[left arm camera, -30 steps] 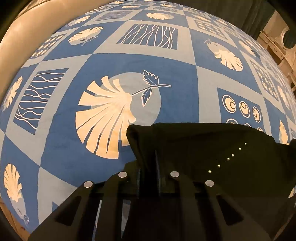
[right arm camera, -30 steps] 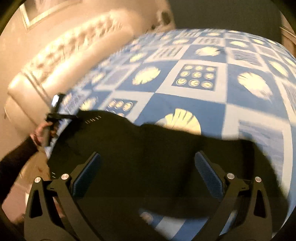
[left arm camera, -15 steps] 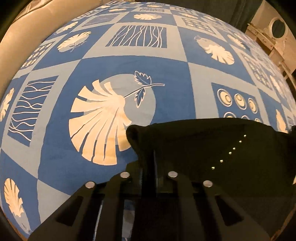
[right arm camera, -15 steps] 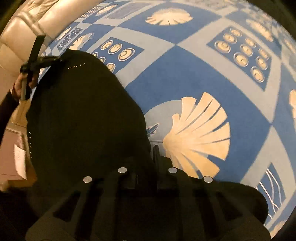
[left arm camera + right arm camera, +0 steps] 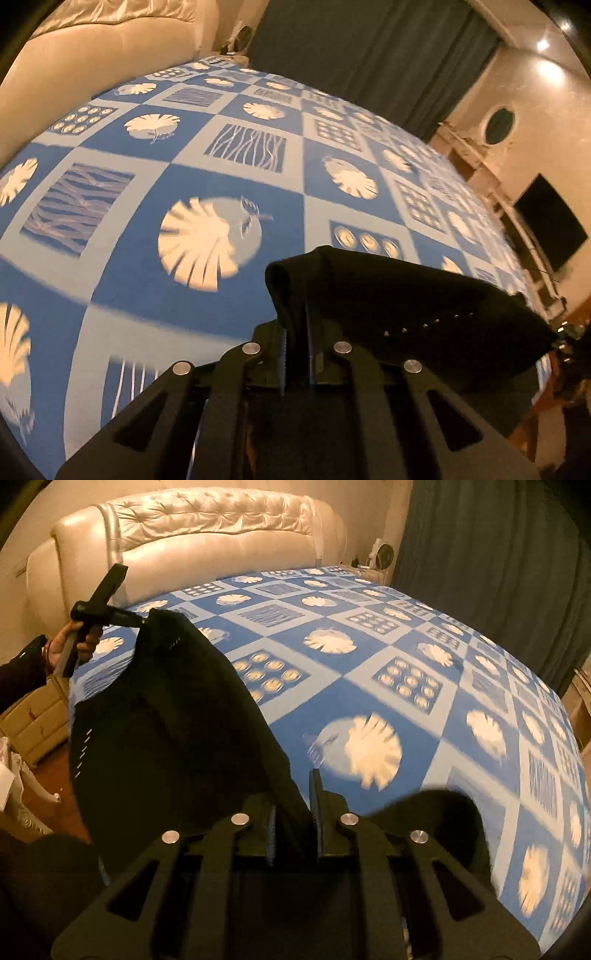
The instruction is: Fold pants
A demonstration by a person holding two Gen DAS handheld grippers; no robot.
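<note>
The black pants hang stretched between my two grippers, lifted above the bed. My left gripper is shut on one corner of the pants; it also shows in the right wrist view, held by a hand at the far left. My right gripper is shut on the other end of the pants' top edge. A row of small white dots runs along the fabric. The lower part of the pants hangs out of sight below the grippers.
The bed's blue and white patterned bedspread spreads ahead of both grippers. A cream tufted headboard stands at its far end. Dark curtains hang on the right. A nightstand sits by the bed's left side.
Both grippers have risen and tilted up, lifting the pants off the bedspread. The right gripper, open one second ago, closed on the pants' edge half a second ago and stays shut.
</note>
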